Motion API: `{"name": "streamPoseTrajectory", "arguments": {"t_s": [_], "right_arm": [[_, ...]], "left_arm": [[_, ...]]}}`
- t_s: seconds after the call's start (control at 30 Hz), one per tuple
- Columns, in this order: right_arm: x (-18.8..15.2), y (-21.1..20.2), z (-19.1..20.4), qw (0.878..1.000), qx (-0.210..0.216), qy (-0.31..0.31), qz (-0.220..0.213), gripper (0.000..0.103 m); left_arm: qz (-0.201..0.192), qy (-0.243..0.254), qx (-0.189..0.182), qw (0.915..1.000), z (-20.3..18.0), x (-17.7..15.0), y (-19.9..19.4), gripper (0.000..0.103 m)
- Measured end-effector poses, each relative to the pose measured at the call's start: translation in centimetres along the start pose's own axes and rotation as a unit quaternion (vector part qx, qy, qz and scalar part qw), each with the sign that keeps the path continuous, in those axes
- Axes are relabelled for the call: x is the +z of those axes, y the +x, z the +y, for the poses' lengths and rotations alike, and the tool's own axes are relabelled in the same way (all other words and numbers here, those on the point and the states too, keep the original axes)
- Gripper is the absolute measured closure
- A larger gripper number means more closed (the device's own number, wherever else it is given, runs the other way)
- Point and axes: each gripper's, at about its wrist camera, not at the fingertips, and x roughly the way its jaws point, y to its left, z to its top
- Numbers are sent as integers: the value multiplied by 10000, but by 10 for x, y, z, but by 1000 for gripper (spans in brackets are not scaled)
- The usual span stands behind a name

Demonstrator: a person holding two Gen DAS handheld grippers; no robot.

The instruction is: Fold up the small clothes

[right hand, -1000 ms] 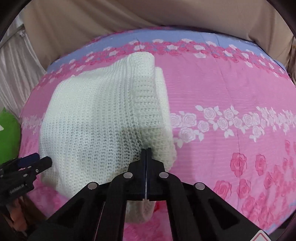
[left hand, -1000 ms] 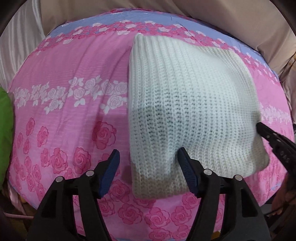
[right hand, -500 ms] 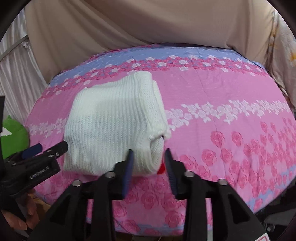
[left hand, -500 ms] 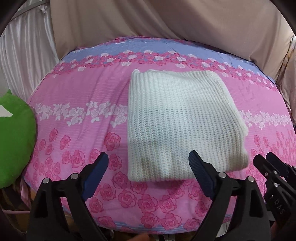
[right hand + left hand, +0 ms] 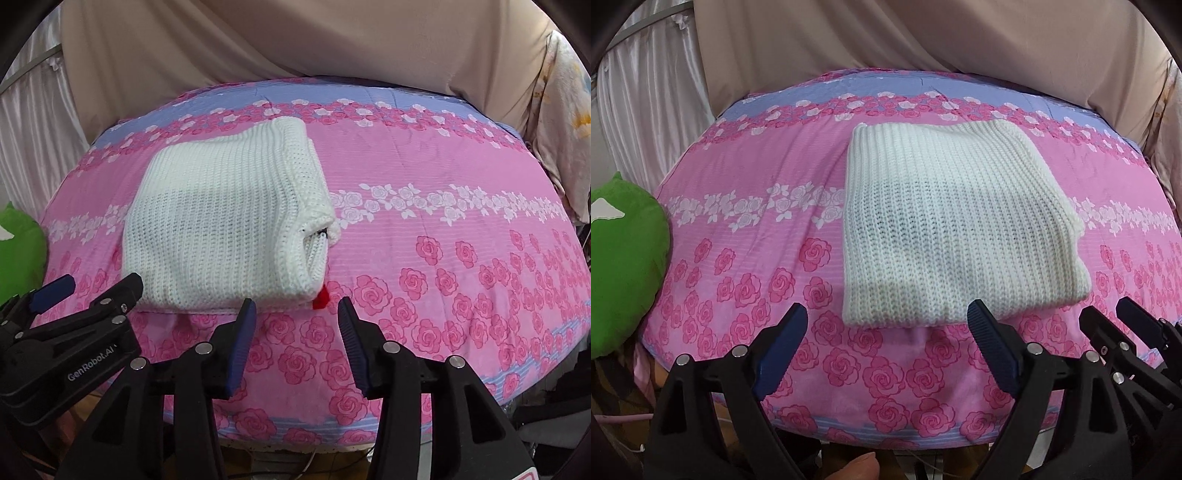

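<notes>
A white knit sweater (image 5: 956, 229) lies folded into a neat rectangle on the rose-print bedsheet (image 5: 757, 236); near its front edge, left hand-held gripper (image 5: 886, 347) and right hand-held gripper (image 5: 297, 328) hang wide open, empty — folding looks finished.

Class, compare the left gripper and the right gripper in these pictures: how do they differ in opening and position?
The left gripper gapes wider than the right gripper. The left gripper sits before the white knit's near edge; the right gripper sits off its corner, by a red tag. Both are open, empty, and clear of the knit.
</notes>
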Motion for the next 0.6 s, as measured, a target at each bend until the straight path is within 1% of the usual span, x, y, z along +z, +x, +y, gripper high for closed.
{"name": "streamPoseTrajectory", "arguments": {"t_s": [0.37, 0.6], "right_arm": [[0, 1, 0, 10000, 64, 11, 26, 57], [-1, 0, 2, 10000, 62, -64, 17, 56]], "left_arm": [[-36, 131, 44, 9999, -5, -1, -2, 17], [-63, 94, 65, 9999, -5, 1, -2, 18]]}}
